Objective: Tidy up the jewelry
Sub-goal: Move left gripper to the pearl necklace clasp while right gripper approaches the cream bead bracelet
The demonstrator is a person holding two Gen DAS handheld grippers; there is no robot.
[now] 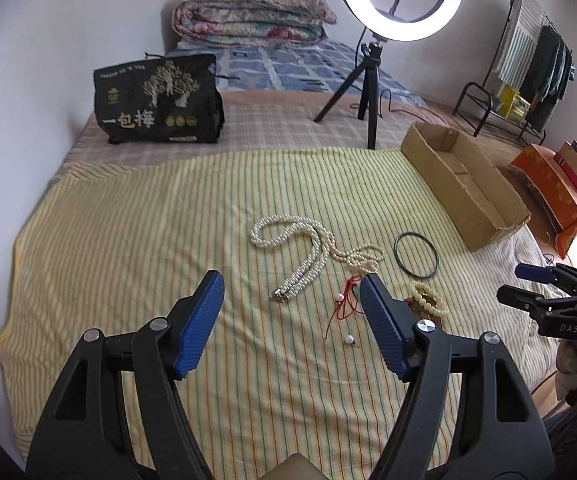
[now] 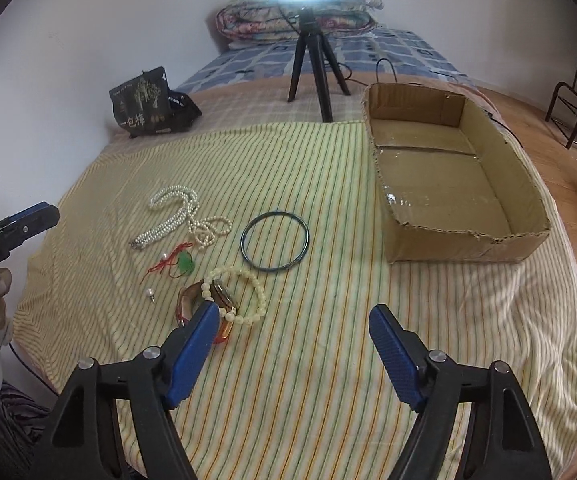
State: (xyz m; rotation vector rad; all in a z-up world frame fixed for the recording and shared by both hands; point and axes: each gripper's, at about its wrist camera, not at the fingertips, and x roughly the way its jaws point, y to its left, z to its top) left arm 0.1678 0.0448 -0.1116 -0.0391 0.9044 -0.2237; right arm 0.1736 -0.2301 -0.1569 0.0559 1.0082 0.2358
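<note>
Jewelry lies on a yellow striped cloth. A white pearl necklace, a dark bangle, a cream bead bracelet, an amber bracelet, a red cord with a green pendant and a small pearl earring lie close together. My left gripper is open, just short of the necklace. My right gripper is open, right of the bracelets. An open cardboard box stands empty to the right.
A ring light on a black tripod stands behind the cloth. A black printed bag sits at the back left by the wall. Folded quilts lie farther back. A clothes rack stands at right.
</note>
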